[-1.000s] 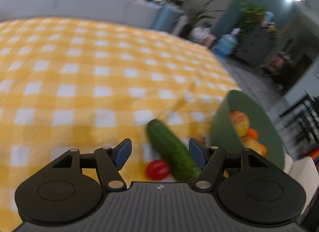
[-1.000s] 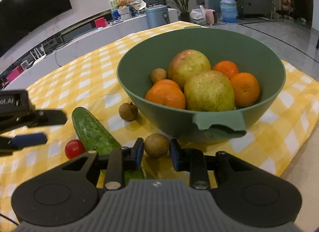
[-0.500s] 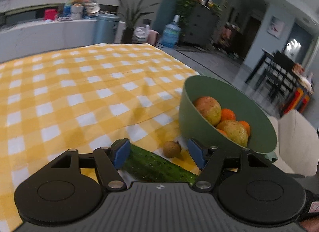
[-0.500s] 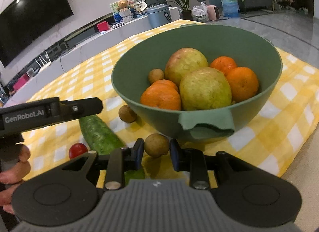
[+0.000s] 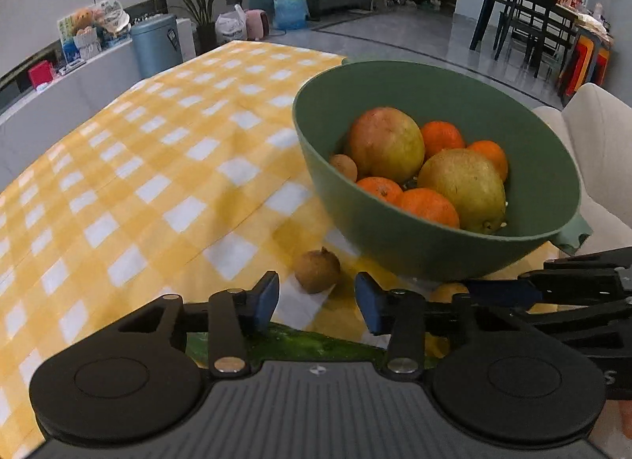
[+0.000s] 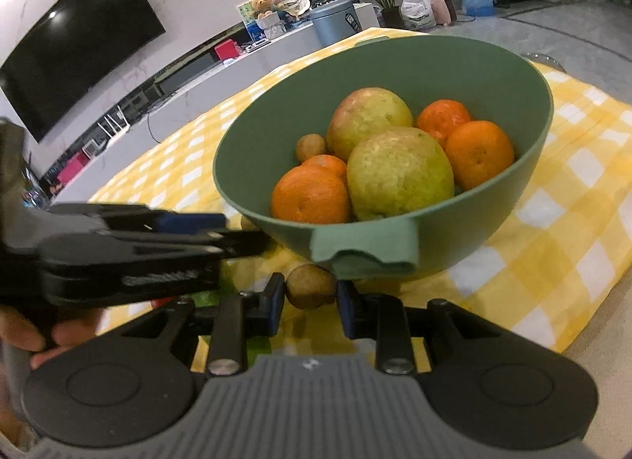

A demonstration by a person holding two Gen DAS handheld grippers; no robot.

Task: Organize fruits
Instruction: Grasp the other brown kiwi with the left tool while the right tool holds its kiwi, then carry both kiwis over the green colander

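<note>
A green bowl (image 5: 395, 245) (image 6: 474, 230) on the yellow checked cloth holds two large yellow-red fruits, several oranges (image 6: 312, 194) and a small brown fruit. My left gripper (image 5: 316, 303) sits low over a cucumber (image 5: 316, 342). Its jaws are closing, and another small brown fruit (image 5: 318, 270) lies on the cloth just ahead between the tips, with gaps on both sides. My right gripper (image 6: 311, 303) is shut on a third small brown fruit (image 6: 311, 287) under the bowl's lug handle (image 6: 367, 249). Each gripper shows in the other's view, the right gripper (image 5: 553, 289) and the left gripper (image 6: 158, 245).
A beige chair (image 5: 592, 135) stands right of the bowl. The table's edge (image 6: 592, 324) runs close on the right. A person's hand (image 6: 23, 332) holds the left gripper. Open checked cloth (image 5: 138, 182) stretches to the left and back.
The left gripper rolled level and swung right from the cucumber and tomato to the brown fruit by the bowl, with its jaws narrower. The right gripper kept its hold and edged nearer the bowl.
</note>
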